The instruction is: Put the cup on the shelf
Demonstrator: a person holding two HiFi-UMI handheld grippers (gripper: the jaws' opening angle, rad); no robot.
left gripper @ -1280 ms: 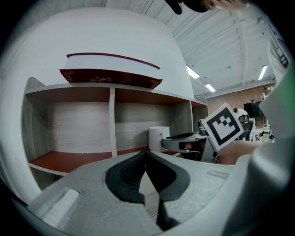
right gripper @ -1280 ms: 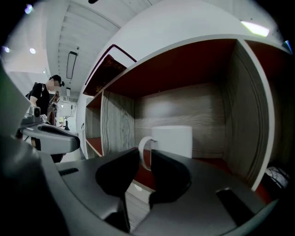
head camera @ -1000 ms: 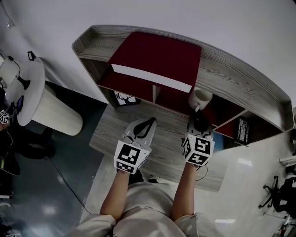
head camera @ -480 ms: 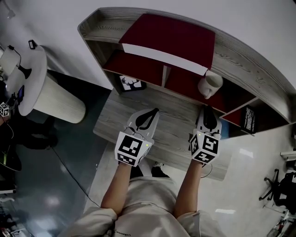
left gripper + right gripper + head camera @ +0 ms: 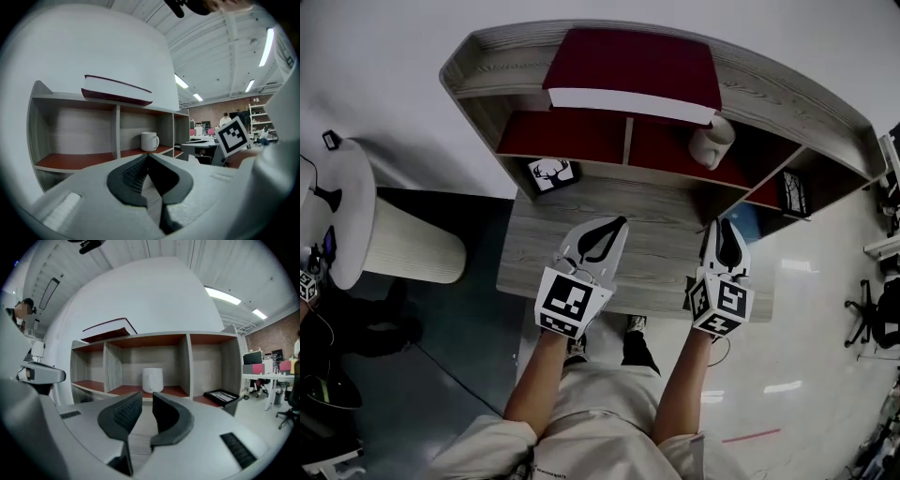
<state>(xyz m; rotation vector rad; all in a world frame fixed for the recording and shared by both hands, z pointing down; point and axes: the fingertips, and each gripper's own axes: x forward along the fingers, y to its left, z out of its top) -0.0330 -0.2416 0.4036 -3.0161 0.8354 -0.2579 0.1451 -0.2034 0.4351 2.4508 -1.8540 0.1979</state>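
Note:
The white cup (image 5: 711, 142) stands upright on the red floor of the shelf's (image 5: 787, 105) middle compartment, handle towards the front. It also shows in the left gripper view as the cup (image 5: 149, 141) and straight ahead in the right gripper view as the cup (image 5: 152, 379). My right gripper (image 5: 724, 225) hovers over the desk (image 5: 661, 258), apart from the cup, its jaws (image 5: 146, 399) a little apart with nothing between them. My left gripper (image 5: 617, 226) hangs over the desk's middle, its jaws (image 5: 147, 156) touching at the tips and empty.
A dark red book (image 5: 633, 61) lies on the shelf top. A deer picture (image 5: 549, 172) leans under the left compartment, and a dark framed picture (image 5: 791, 191) sits in the right one. A white round table (image 5: 347, 211) stands at the left, an office chair (image 5: 867, 314) at the right.
My right gripper has drawn back from the cup towards the desk's front edge; the cup stays on the shelf. The head view has shifted, and the left gripper has barely moved.

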